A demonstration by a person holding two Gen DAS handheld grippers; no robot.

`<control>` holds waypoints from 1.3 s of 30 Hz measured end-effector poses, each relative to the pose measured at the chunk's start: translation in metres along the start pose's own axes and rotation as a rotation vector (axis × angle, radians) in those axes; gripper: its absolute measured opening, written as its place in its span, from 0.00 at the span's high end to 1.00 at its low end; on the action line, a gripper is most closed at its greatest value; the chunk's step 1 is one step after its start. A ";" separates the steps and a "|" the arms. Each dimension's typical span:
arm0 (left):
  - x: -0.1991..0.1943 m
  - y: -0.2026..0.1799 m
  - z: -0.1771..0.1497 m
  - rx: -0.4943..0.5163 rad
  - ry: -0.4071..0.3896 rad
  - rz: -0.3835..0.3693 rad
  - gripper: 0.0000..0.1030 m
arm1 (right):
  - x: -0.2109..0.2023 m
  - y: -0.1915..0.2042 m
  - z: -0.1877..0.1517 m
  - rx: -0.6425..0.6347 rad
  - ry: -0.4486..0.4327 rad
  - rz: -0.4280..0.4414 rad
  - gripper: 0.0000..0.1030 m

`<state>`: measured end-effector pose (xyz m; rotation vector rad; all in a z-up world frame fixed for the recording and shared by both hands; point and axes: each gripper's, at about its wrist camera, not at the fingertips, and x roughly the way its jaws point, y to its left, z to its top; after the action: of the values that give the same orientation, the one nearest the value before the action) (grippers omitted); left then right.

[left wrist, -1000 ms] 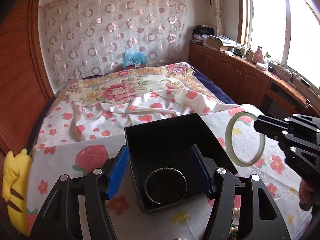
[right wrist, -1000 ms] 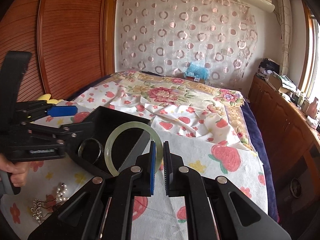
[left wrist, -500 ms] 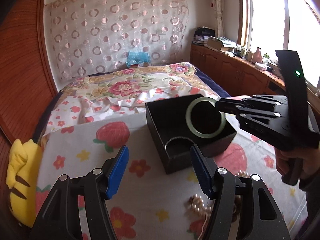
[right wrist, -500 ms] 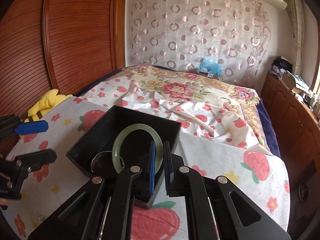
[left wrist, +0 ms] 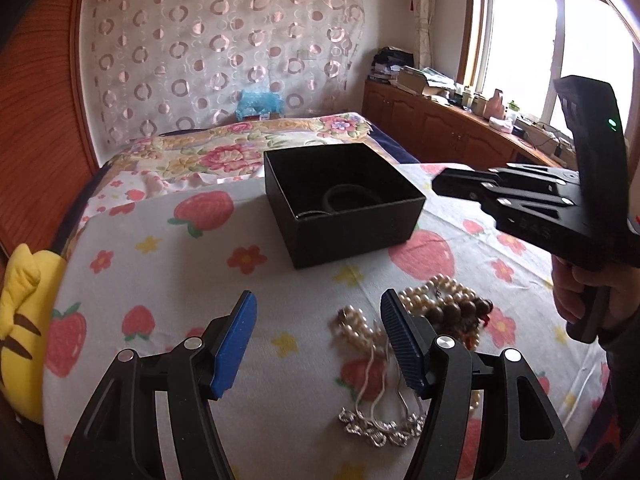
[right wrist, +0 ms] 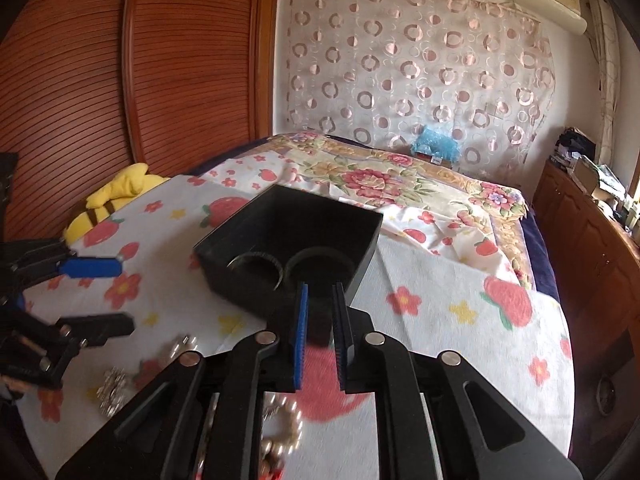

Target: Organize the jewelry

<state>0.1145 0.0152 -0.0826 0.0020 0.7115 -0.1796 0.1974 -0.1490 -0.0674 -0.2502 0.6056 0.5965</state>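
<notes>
A black open box [left wrist: 344, 204] stands on the strawberry-print cloth, also in the right wrist view [right wrist: 288, 248]. Two bangles lie inside: a thin one [right wrist: 254, 266] and a thicker one [right wrist: 320, 266]. A heap of pearl necklaces [left wrist: 436, 294], brown beads [left wrist: 460, 312] and a silver chain [left wrist: 380, 428] lies in front of the box. My left gripper [left wrist: 318, 340] is open and empty just above the heap's left side. My right gripper [right wrist: 320, 328] is slightly open and empty, just in front of the box; it also shows in the left wrist view [left wrist: 440, 184].
A yellow plush toy [left wrist: 20, 320] lies at the cloth's left edge. A floral bedspread [left wrist: 240, 152] lies behind the box. A wooden wall panel [right wrist: 160, 72] is on the left and low cabinets [left wrist: 460, 128] under the window on the right.
My right gripper has let go of the green bangle, which now lies in the box, and has drawn back. My left gripper has pulled back from the box toward the jewelry heap.
</notes>
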 end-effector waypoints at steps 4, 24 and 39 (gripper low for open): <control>-0.007 -0.009 -0.012 0.003 0.004 -0.004 0.35 | -0.023 0.008 -0.023 0.003 0.007 0.032 0.79; -0.020 -0.013 -0.045 -0.035 0.035 0.005 0.29 | -0.017 0.044 -0.070 -0.042 0.145 0.085 0.67; -0.004 -0.019 -0.053 -0.016 0.100 -0.004 0.29 | -0.048 0.034 -0.058 -0.032 0.068 0.084 0.86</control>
<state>0.0740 0.0004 -0.1187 -0.0056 0.8130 -0.1785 0.1188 -0.1654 -0.0863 -0.2773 0.6752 0.6817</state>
